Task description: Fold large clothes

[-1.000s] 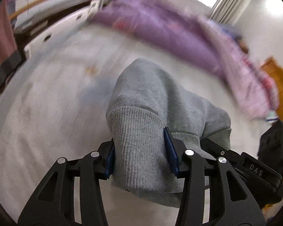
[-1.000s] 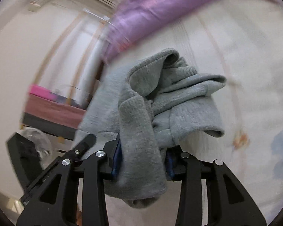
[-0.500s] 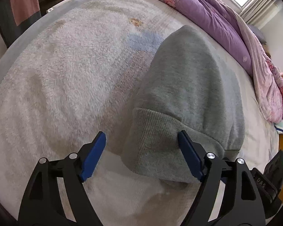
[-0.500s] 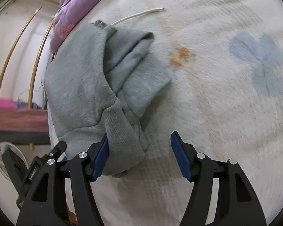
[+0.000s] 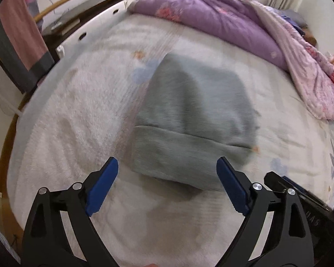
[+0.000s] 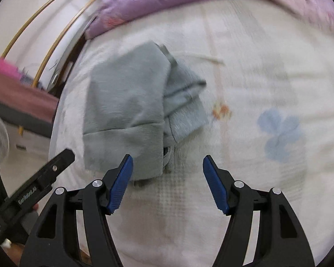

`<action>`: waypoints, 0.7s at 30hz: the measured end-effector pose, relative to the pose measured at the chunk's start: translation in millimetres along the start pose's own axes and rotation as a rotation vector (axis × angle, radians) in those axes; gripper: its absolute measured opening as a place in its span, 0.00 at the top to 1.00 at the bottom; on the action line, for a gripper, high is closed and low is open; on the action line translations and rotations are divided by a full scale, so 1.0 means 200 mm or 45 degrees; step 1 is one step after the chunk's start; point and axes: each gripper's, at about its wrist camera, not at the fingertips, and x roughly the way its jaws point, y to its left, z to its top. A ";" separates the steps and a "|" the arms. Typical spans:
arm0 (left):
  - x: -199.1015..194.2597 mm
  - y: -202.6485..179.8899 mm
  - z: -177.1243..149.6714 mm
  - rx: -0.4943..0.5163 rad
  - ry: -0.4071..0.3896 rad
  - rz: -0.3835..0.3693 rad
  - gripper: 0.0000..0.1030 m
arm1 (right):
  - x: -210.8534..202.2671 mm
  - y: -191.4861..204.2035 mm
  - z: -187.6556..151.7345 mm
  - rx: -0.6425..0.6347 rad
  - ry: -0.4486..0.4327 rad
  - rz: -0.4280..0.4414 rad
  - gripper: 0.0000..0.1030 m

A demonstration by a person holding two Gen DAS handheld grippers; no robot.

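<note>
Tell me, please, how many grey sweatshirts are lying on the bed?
1: the folded grey sweatshirt lies on the white blanket, ahead of the open left gripper and right gripper. More could be hidden under the purple duvet.

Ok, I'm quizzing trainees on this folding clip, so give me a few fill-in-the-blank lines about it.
1. The folded sweatshirt is ____ in colour.
2. The left gripper is ____.
3. The right gripper holds ____.
4. The quilt heaped behind the sweatshirt is ____.

Missing words: grey; open; nothing; purple
</note>
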 end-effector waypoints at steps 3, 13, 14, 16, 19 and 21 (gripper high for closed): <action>-0.17 -0.10 -0.01 0.035 -0.054 0.026 0.12 | -0.18 0.06 0.01 -0.099 -0.054 -0.011 0.36; -0.97 -0.48 -0.27 0.109 -0.253 0.043 0.12 | -1.05 -0.03 -0.22 -0.283 -0.247 -0.078 0.21; -1.07 -0.52 -0.31 0.124 -0.285 0.055 0.12 | -1.15 -0.04 -0.25 -0.300 -0.267 -0.071 0.21; -1.23 -0.60 -0.38 0.141 -0.321 0.072 0.11 | -1.31 -0.06 -0.31 -0.312 -0.293 -0.052 0.21; -1.46 -0.69 -0.47 0.158 -0.377 0.061 0.11 | -1.58 -0.07 -0.41 -0.325 -0.362 -0.037 0.20; -1.61 -0.74 -0.52 0.176 -0.432 0.079 0.11 | -1.75 -0.07 -0.46 -0.332 -0.391 -0.030 0.20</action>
